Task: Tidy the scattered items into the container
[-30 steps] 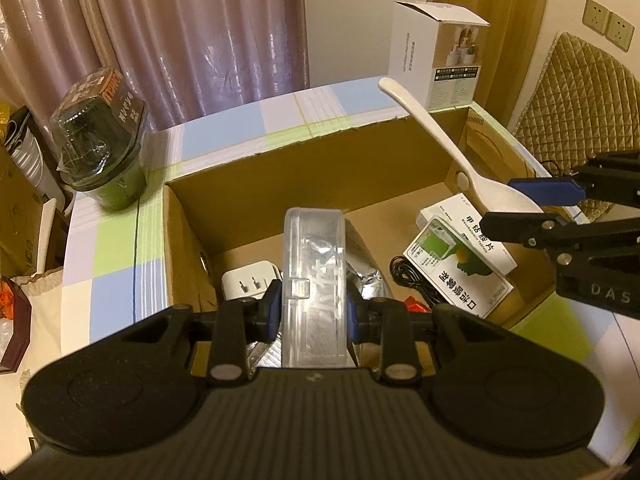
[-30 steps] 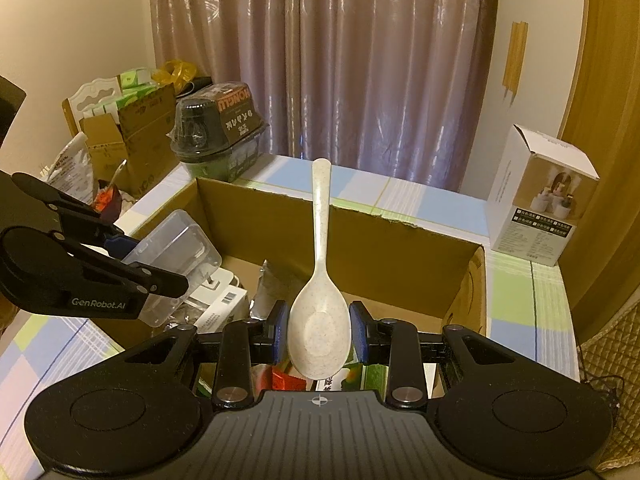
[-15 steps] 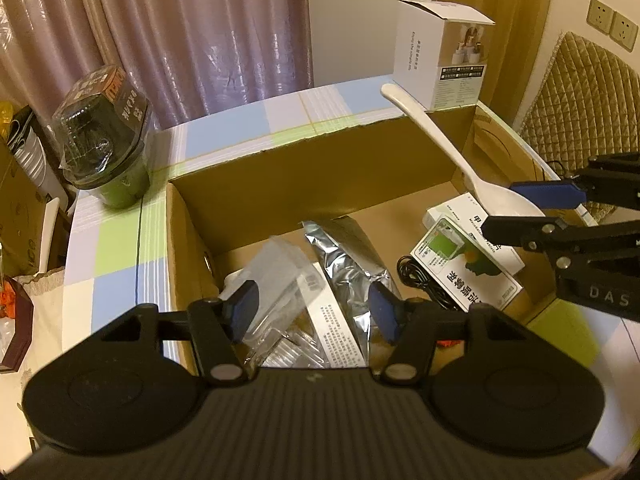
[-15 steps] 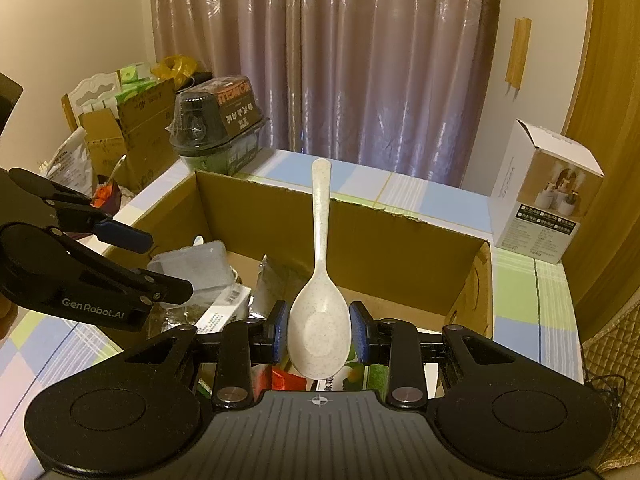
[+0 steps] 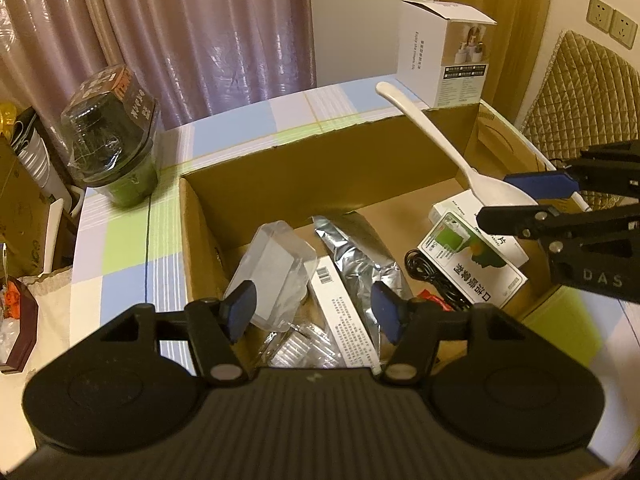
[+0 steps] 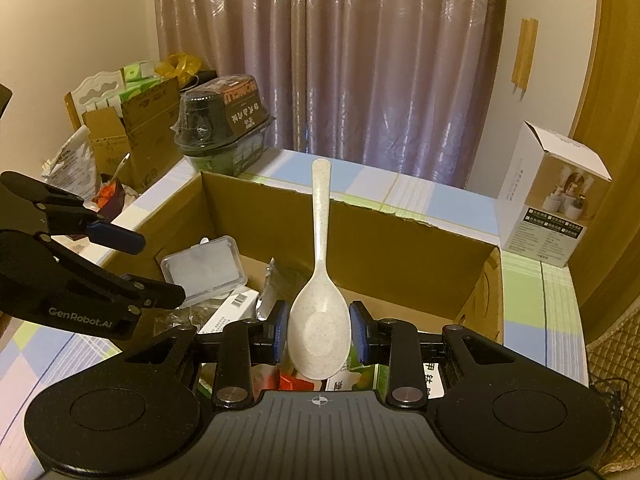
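1. Sitting on the checked tablecloth (image 5: 132,248), the open cardboard box (image 5: 320,168) is the container; its walls stand tall enough that anything lowered in must clear the rim first.
2. Box contents, large to small: a green-and-white printed carton (image 5: 472,264), a crumpled silver foil pouch (image 5: 360,256), a long white barcode box (image 5: 340,308), a clear plastic lidded case (image 5: 276,268) lying tilted against the left side, and a black coiled cable (image 5: 428,276). Smaller red bits near the cable are too hidden to name.
3. Outside the box on the table: a wrapped dark bowl pack (image 6: 224,120) at the far left corner and a white product carton (image 6: 552,196) at the far right.
4. Spoon (image 6: 320,304): pale speckled plastic, judged light, rigid and smooth, so likely to slip or pivot if gripped on the curved bowl alone. The narrow neck would give a steadier hold.
5. Right gripper (image 6: 319,332) is clamped on the spoon's bowl, pads pressing each edge, handle pointing up and away, held above the box's right half.
6. Left gripper (image 5: 314,310) hovers over the box's left half with its jaws spread wide and nothing between them; the clear case lies just beyond the left pad.
7. Judgement: the spoon is not yet in the box.
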Action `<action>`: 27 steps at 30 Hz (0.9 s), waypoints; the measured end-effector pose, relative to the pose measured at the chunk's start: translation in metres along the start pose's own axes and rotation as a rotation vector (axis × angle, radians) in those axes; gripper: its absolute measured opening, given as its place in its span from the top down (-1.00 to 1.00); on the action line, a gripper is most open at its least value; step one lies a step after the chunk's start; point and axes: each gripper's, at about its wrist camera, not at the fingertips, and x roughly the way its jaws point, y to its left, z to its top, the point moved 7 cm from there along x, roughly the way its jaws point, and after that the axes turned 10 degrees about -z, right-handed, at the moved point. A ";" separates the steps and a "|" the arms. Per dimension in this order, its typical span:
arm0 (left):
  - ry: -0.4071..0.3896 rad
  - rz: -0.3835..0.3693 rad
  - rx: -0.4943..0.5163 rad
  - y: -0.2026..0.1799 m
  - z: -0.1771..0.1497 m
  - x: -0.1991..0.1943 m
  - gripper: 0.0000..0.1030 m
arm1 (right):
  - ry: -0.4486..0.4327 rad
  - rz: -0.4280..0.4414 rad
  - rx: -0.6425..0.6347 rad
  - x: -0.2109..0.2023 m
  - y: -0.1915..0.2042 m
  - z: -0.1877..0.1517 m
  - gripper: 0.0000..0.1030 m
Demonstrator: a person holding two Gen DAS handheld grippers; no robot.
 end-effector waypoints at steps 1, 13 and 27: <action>-0.001 0.001 -0.002 0.001 0.000 -0.001 -0.15 | -0.001 0.001 0.000 0.000 0.001 0.001 0.32; 0.003 -0.004 -0.004 0.005 -0.003 -0.002 -0.19 | -0.018 0.019 0.015 0.004 0.004 0.008 0.31; 0.007 -0.008 -0.008 0.006 -0.008 -0.003 -0.24 | -0.076 0.009 0.025 0.001 -0.002 0.005 -0.70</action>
